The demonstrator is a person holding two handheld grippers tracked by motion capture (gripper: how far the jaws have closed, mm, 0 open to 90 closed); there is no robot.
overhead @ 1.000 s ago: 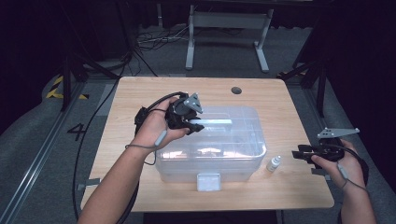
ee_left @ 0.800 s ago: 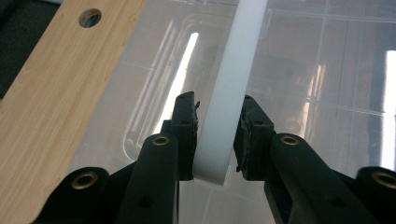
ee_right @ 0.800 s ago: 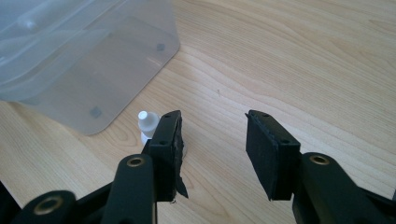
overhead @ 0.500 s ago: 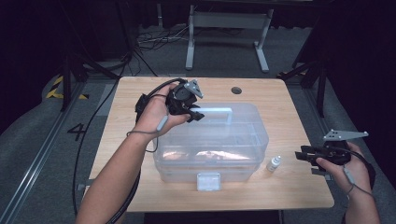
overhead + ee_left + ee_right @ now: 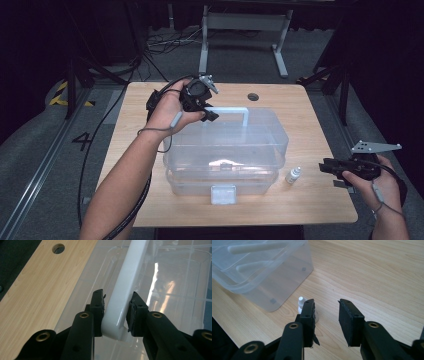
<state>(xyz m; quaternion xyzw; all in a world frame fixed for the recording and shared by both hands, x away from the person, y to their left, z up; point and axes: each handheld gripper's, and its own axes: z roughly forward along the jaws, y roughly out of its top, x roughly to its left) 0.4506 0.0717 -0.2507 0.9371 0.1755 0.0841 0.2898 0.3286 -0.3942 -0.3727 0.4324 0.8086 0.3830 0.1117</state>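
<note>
A clear plastic storage box (image 5: 225, 172) stands mid-table with its clear lid (image 5: 250, 137) lifted off the base. My left gripper (image 5: 210, 114) is shut on the left end of the lid's white handle (image 5: 235, 110). In the left gripper view both pads (image 5: 98, 303) press on the white handle (image 5: 127, 277) near its bend. A small white dropper bottle (image 5: 293, 174) stands right of the box. My right gripper (image 5: 325, 165) hovers low to the bottle's right, open. Its jaws have just been closing with nothing between them. The bottle (image 5: 300, 301) peeks from behind the left jaw of my right gripper (image 5: 326, 305).
The wooden table (image 5: 310, 115) has a round cable hole (image 5: 253, 96) at the back. A white latch (image 5: 223, 194) sits on the box's front. Dark floor, cables and a metal stand lie beyond the table. The right hand is near the table's right edge.
The left hand has risen and shifted toward the back, taking the handle and lid up off the box. The right gripper's jaws stand narrower; that hand has stayed in place.
</note>
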